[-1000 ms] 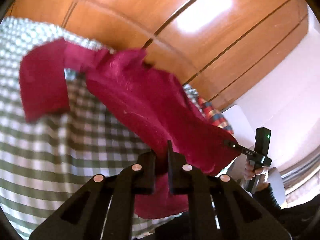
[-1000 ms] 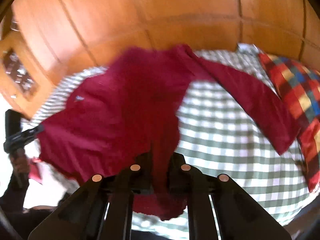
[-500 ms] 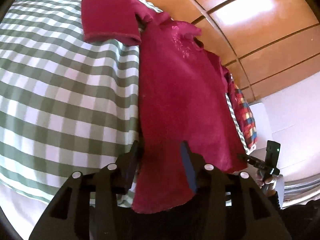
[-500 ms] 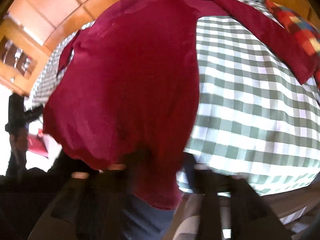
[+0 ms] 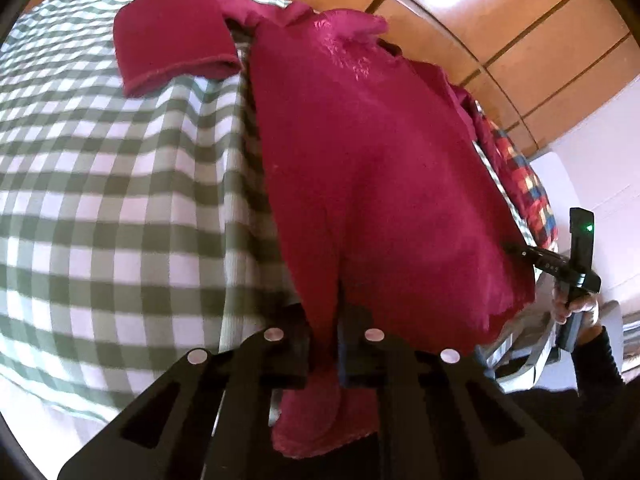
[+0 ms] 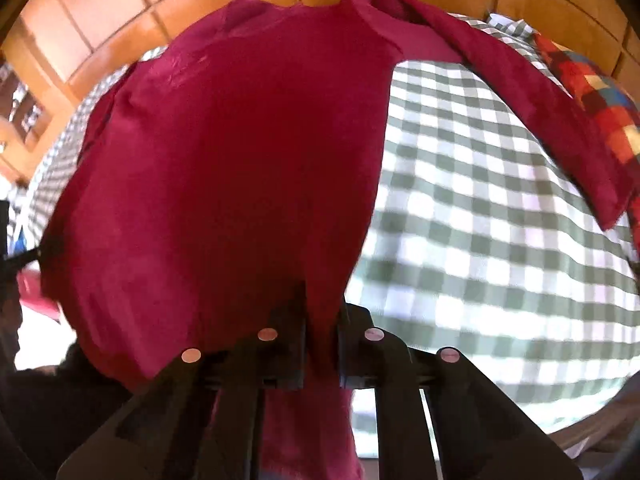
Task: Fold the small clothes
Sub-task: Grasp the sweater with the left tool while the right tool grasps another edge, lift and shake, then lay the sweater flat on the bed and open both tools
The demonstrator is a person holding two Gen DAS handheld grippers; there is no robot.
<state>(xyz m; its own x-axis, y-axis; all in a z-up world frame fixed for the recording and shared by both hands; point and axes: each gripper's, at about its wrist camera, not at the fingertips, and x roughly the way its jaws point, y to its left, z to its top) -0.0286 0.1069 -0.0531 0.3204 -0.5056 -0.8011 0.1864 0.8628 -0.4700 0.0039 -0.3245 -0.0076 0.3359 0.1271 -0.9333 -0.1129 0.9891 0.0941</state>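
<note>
A dark red long-sleeved shirt (image 5: 360,168) is stretched out over a green and white checked bed cover (image 5: 100,200). My left gripper (image 5: 324,320) is shut on one corner of the shirt's hem. My right gripper (image 6: 322,312) is shut on the other hem corner of the shirt (image 6: 240,160). One sleeve (image 5: 172,48) lies folded on the cover at the far left. The other sleeve (image 6: 540,112) lies out to the right. The right gripper also shows in the left wrist view (image 5: 516,249), pinching the hem.
A multicoloured checked cloth (image 6: 596,92) lies at the far right of the bed; it also shows in the left wrist view (image 5: 528,184). Wooden wall panels (image 6: 200,4) stand behind the bed. A white wall (image 5: 600,140) is to the right.
The shirt was flung up and has come down flatter over the cover, hem pulled towards me. Both grippers hold the hem corners now; half a second ago the left jaws looked wider apart.
</note>
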